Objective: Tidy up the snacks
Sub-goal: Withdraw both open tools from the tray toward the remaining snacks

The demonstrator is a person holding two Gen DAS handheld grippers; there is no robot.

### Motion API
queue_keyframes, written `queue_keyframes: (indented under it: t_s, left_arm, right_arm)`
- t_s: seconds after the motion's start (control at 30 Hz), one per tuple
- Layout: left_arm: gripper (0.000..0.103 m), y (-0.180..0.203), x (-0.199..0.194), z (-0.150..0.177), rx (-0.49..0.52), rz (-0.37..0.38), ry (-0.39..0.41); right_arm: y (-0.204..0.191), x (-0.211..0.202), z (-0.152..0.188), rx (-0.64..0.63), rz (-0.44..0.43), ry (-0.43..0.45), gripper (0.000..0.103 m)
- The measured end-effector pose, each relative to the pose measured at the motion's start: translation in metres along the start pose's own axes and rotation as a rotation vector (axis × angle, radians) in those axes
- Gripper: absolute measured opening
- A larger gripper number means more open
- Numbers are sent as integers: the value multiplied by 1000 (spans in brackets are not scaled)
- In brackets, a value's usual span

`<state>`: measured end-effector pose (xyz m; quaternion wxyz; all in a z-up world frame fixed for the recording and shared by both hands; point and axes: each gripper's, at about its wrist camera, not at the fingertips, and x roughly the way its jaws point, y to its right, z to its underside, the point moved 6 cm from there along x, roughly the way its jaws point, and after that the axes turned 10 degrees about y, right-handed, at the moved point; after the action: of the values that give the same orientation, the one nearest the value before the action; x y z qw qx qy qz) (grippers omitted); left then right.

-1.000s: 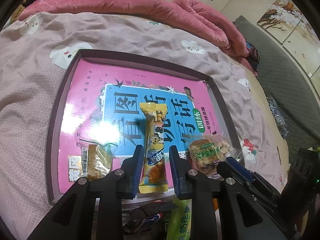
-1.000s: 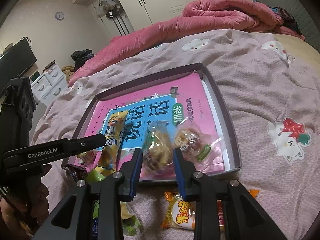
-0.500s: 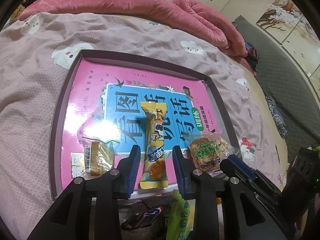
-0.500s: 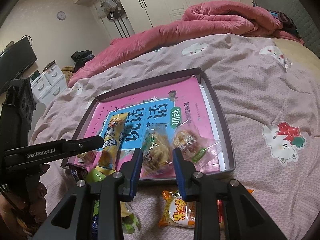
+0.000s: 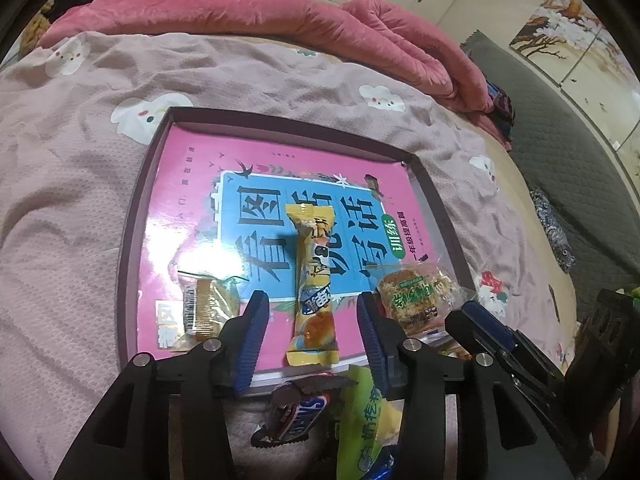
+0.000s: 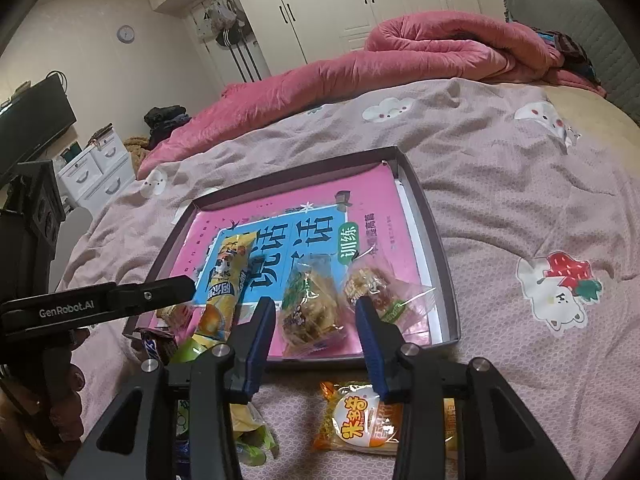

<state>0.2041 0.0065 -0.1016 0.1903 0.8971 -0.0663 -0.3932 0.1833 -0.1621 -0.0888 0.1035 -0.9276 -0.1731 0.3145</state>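
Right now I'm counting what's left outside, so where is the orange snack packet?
In the right wrist view, the orange snack packet lies on the bedspread just outside the tray's near edge.

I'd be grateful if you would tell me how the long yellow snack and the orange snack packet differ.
The long yellow snack is a narrow stick; the orange snack packet is short and broad with a white circle on it. The yellow one lies inside the tray, on the pink book; the orange one lies outside, on the bedspread. Both are sealed and ungripped.
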Motion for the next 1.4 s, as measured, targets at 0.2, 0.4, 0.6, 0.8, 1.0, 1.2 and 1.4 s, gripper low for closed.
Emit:
queue_keyframes:
  t_s: [0.2, 0.4, 0.6, 0.8, 1.0, 1.2, 1.4]
  left_arm:
    - [54, 0, -6, -1, -4, 4, 5]
    - [59, 1, -14, -3, 1, 7, 14]
    - [61, 1, -23, -5, 0, 8, 24]
    - [63, 0, -30, -6, -3, 6, 31]
    - [68, 1, -39, -6, 2, 6, 39]
    - [72, 4, -47, -2, 26, -2, 40]
    - [74, 4, -54, 3, 55, -20, 40]
  right_arm:
    - [-3, -4, -3, -8, -10, 16, 43]
    - [-6, -9, -6, -15, -20, 34, 47]
    - [-7, -13, -8, -22, -28, 42, 48]
    - [-10, -19, -9, -28, -35, 55, 48]
    - [-13, -24, -10, -32, -52, 61, 48]
    - [-21, -29, -8, -48, -73, 58, 54]
    - [-26, -34, -6, -61, -88, 55, 56]
